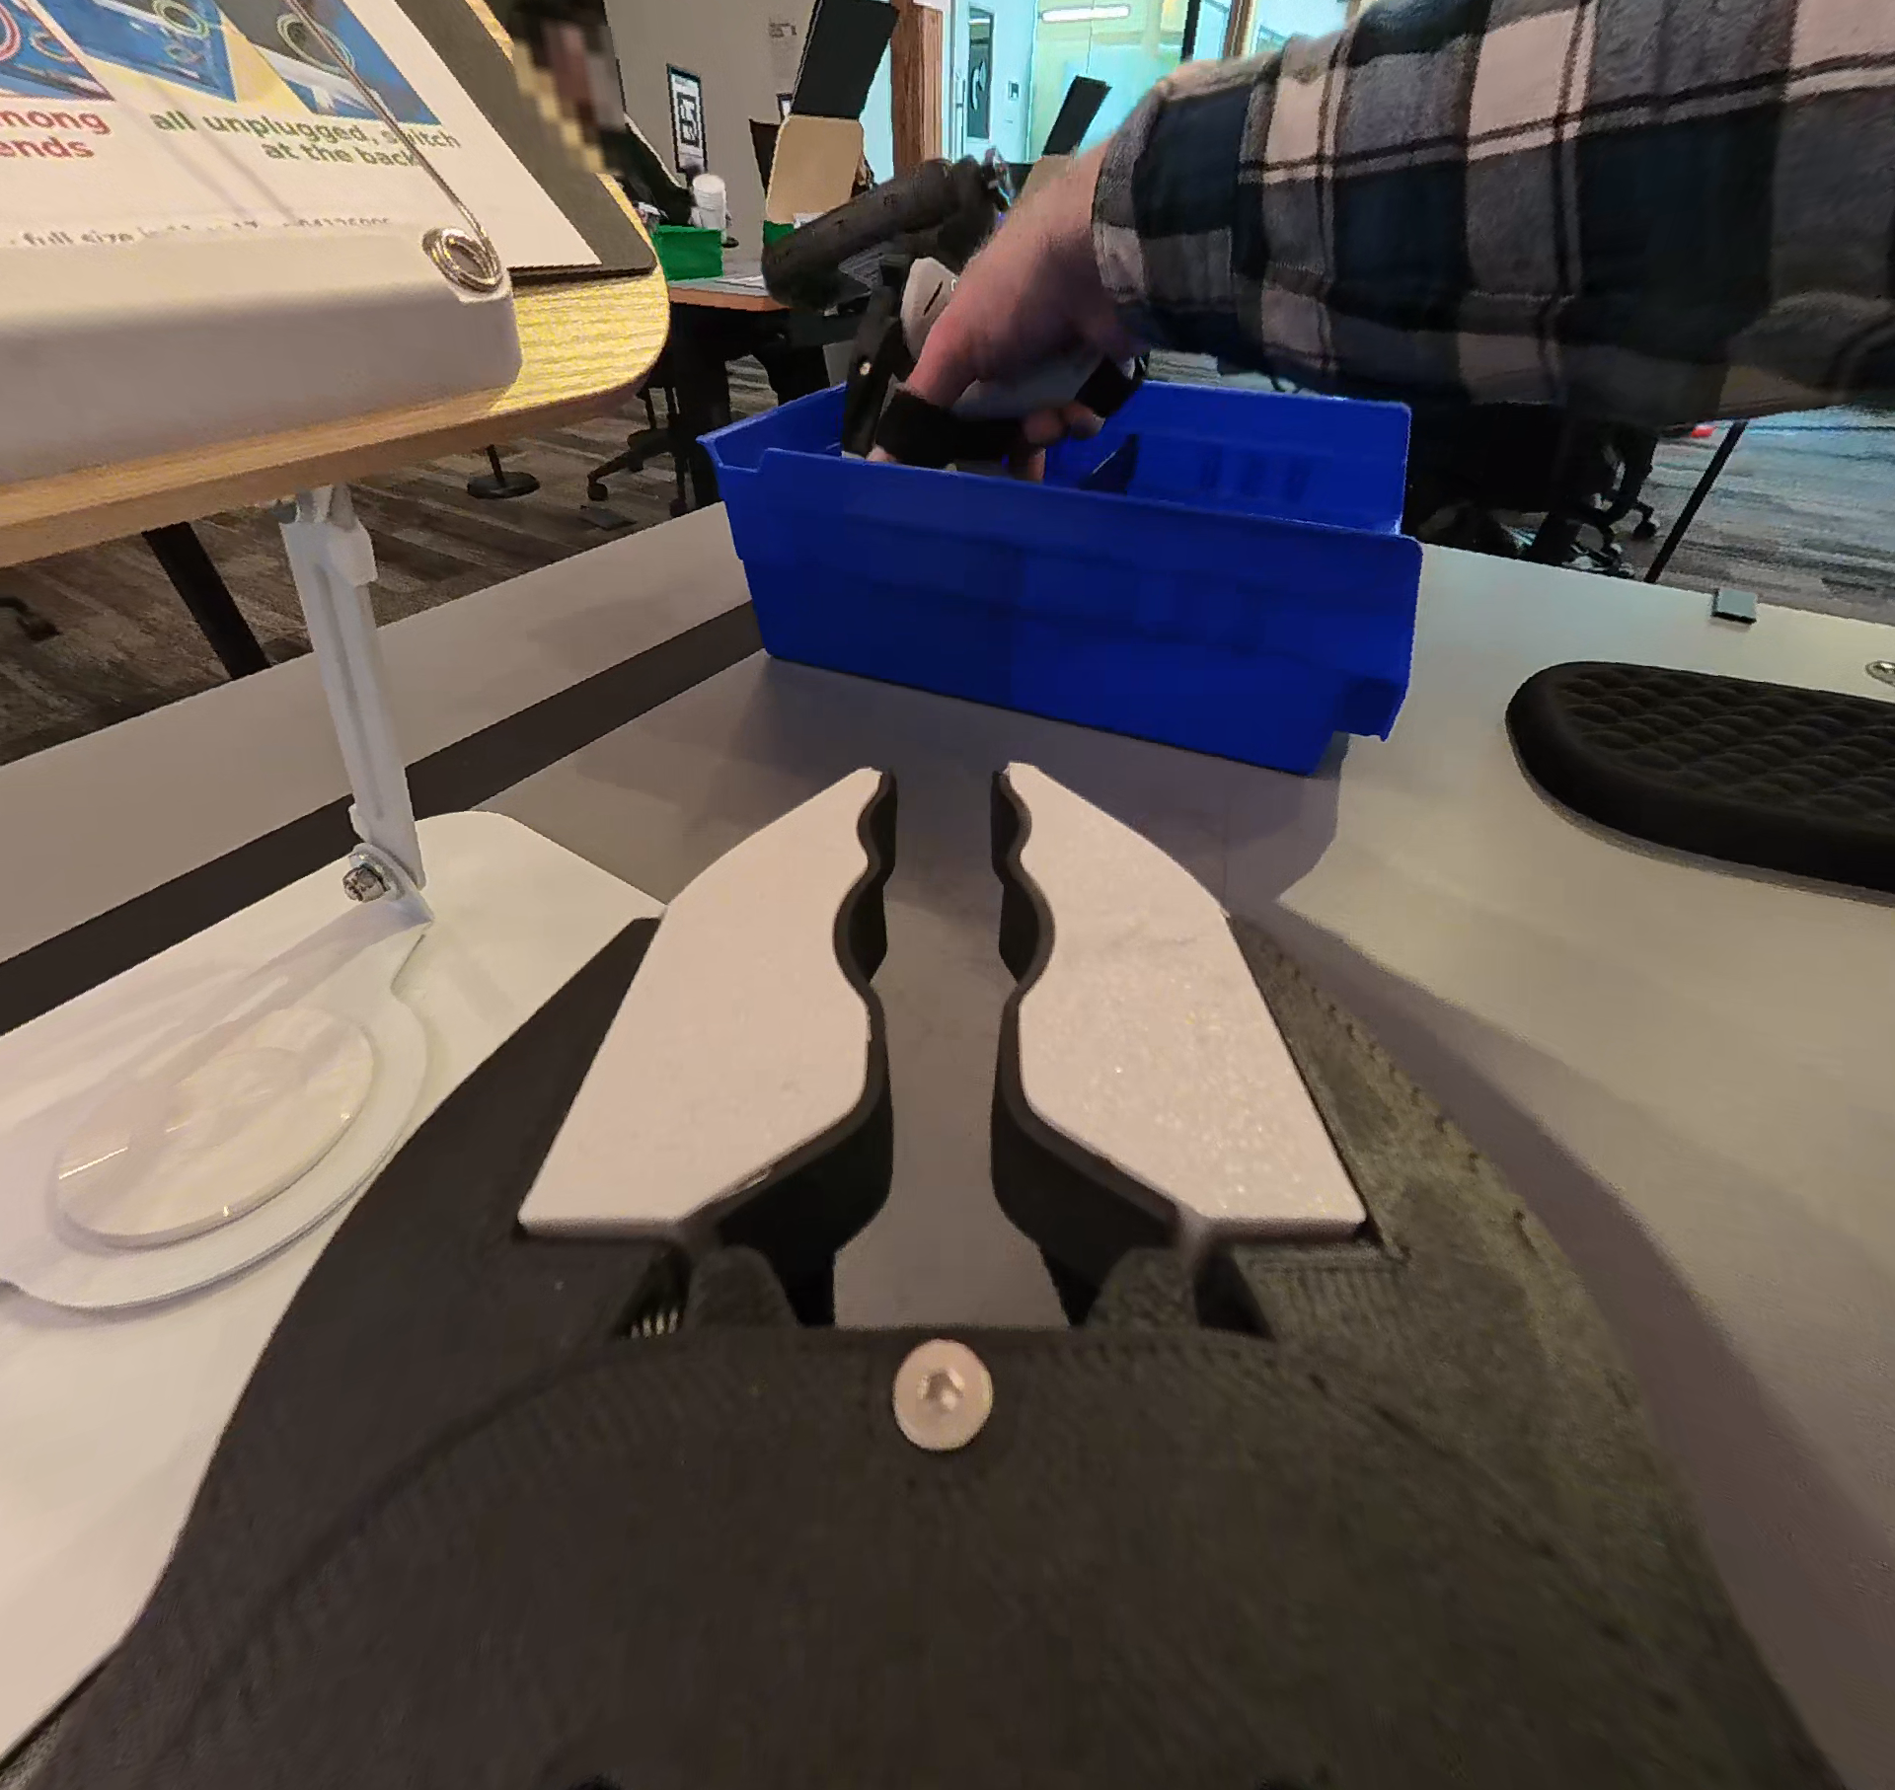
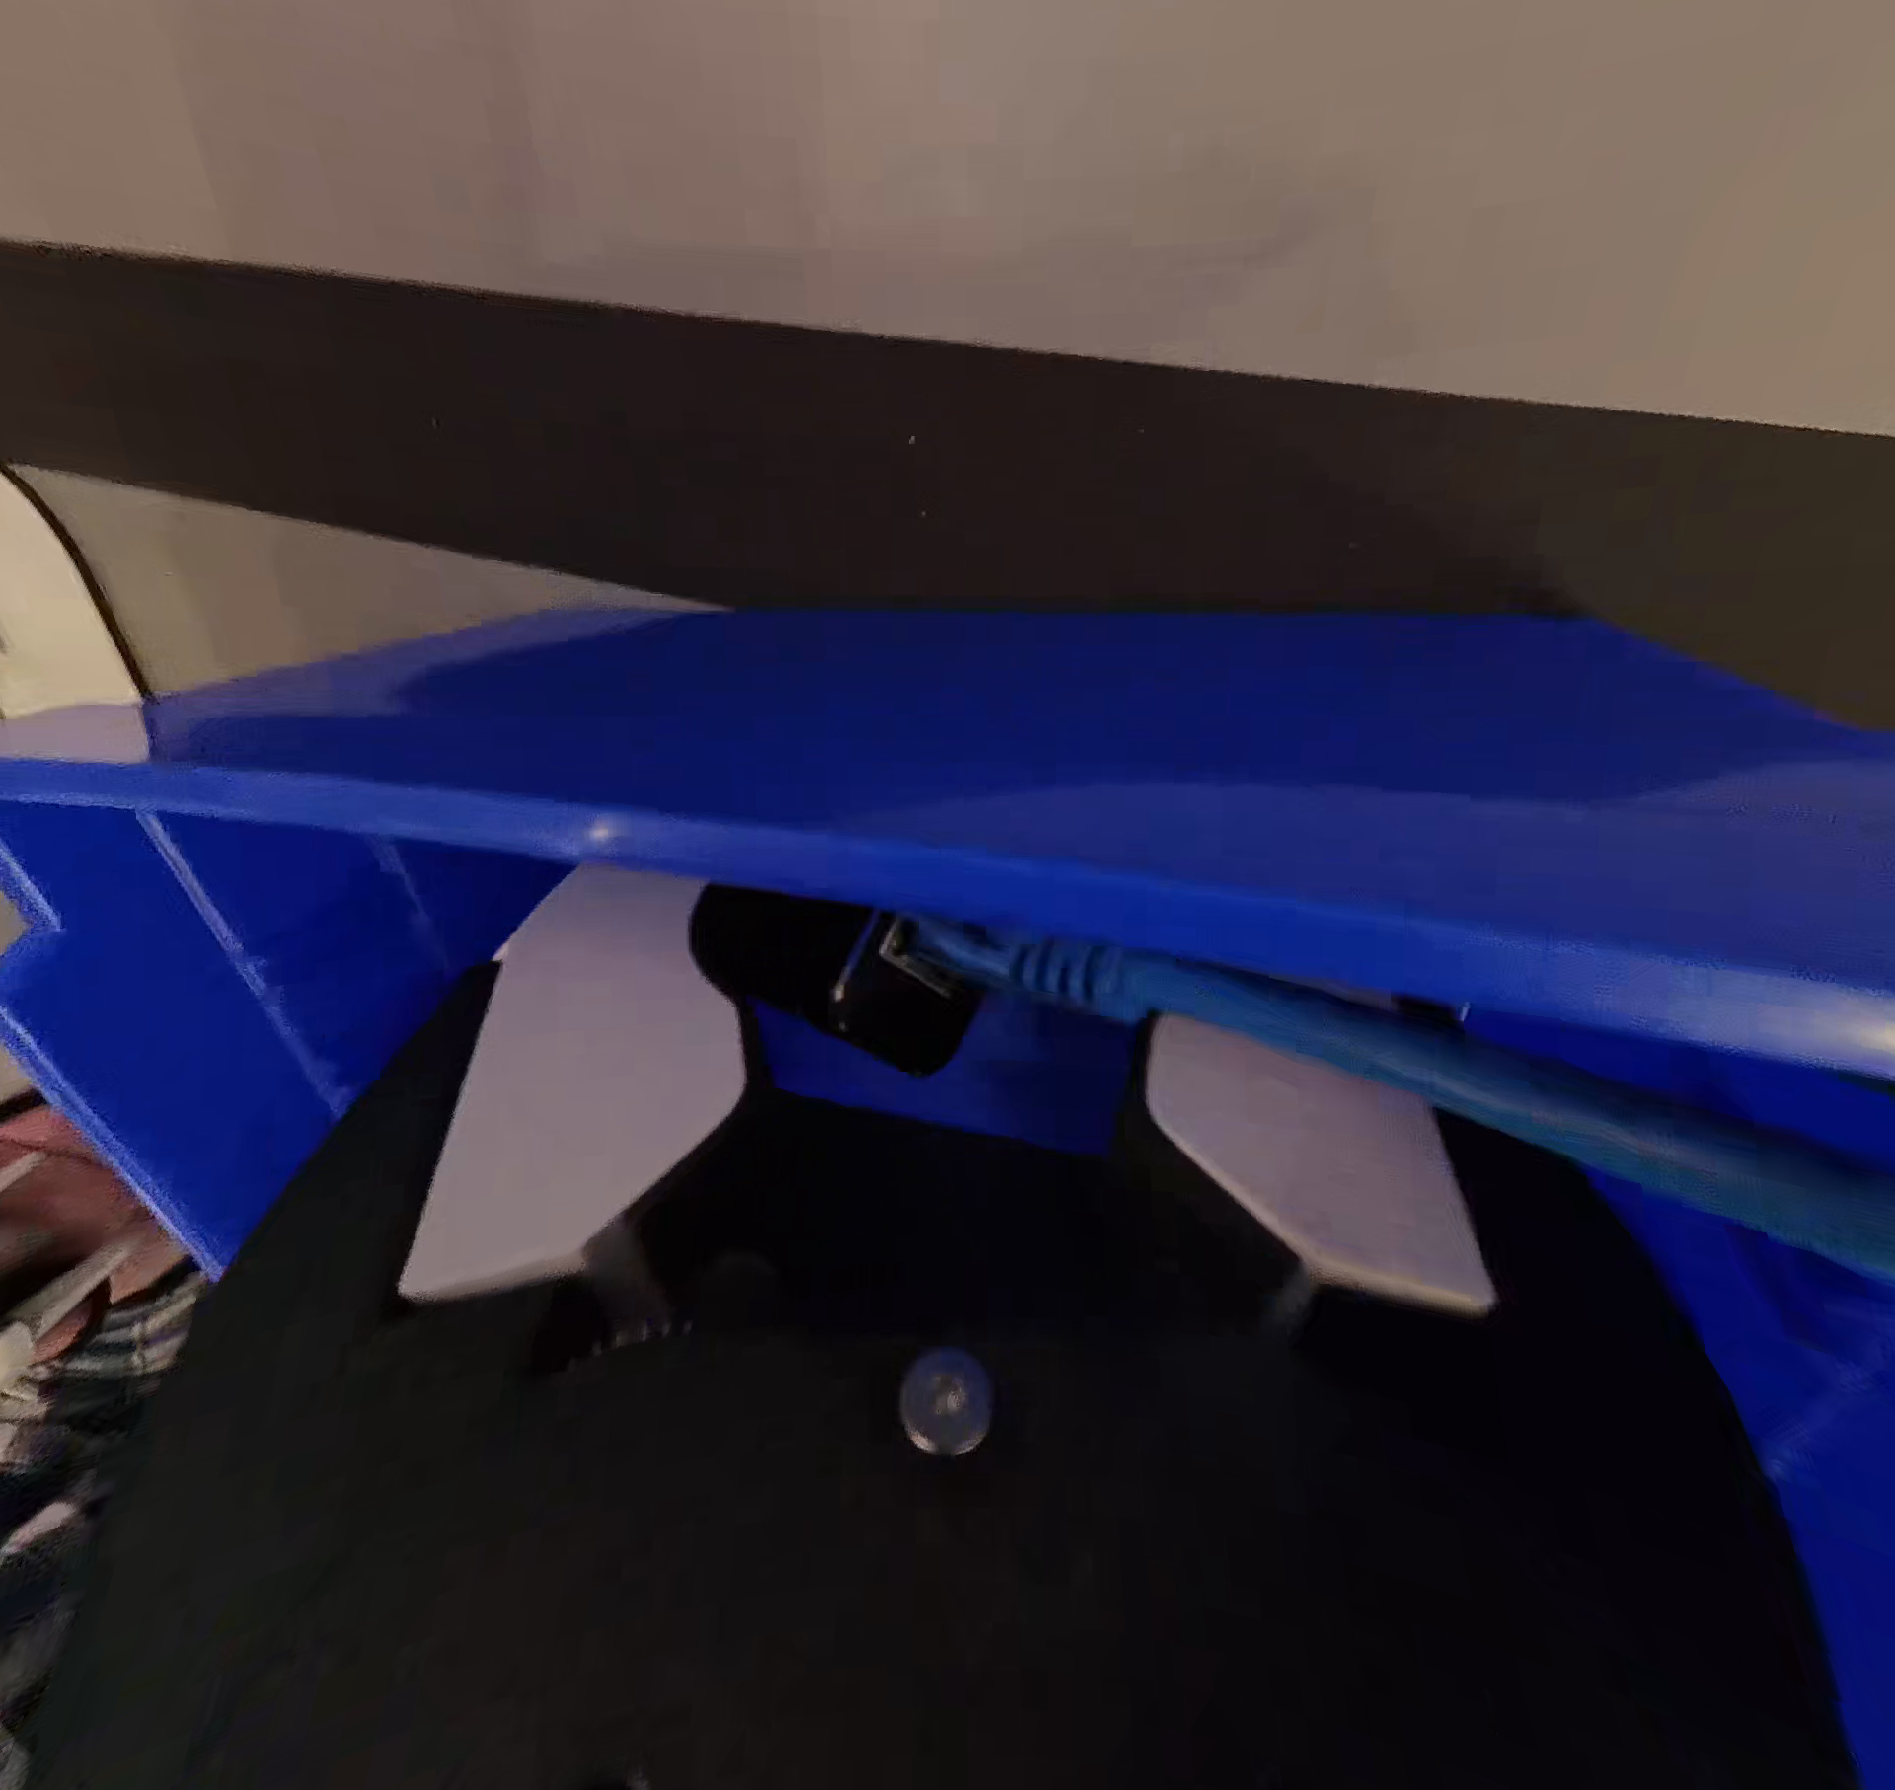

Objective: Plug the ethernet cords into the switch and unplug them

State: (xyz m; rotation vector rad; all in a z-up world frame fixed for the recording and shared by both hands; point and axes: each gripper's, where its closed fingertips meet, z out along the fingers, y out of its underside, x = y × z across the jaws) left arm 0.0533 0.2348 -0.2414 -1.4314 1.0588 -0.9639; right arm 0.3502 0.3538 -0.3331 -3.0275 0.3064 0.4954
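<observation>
My left gripper (image 1: 943,787) is open and empty, low over the grey table (image 1: 1538,1074) in front of a blue bin (image 1: 1077,634). A hand in a plaid sleeve (image 1: 1005,336) holds my right gripper (image 1: 872,408) down inside that bin. In the right wrist view the right gripper (image 2: 923,962) has its fingers (image 2: 585,1074) wide apart, with the tips hidden behind the bin rim (image 2: 923,849). Between the fingers lies a small black switch (image 2: 892,1013) with a blue ethernet cord (image 2: 1066,972) plugged into it. The cord runs off to the right over the right finger. I see no pad pressing on either.
A white stand (image 1: 349,695) on the left carries a wooden board with an instruction sheet (image 1: 256,203); its base (image 1: 256,1074) lies beside my left gripper. A black mesh pad (image 1: 1723,767) lies on the table at the right. A dark strip (image 2: 923,470) crosses the table beyond the bin. About 35 cm separates my left fingertips from my right.
</observation>
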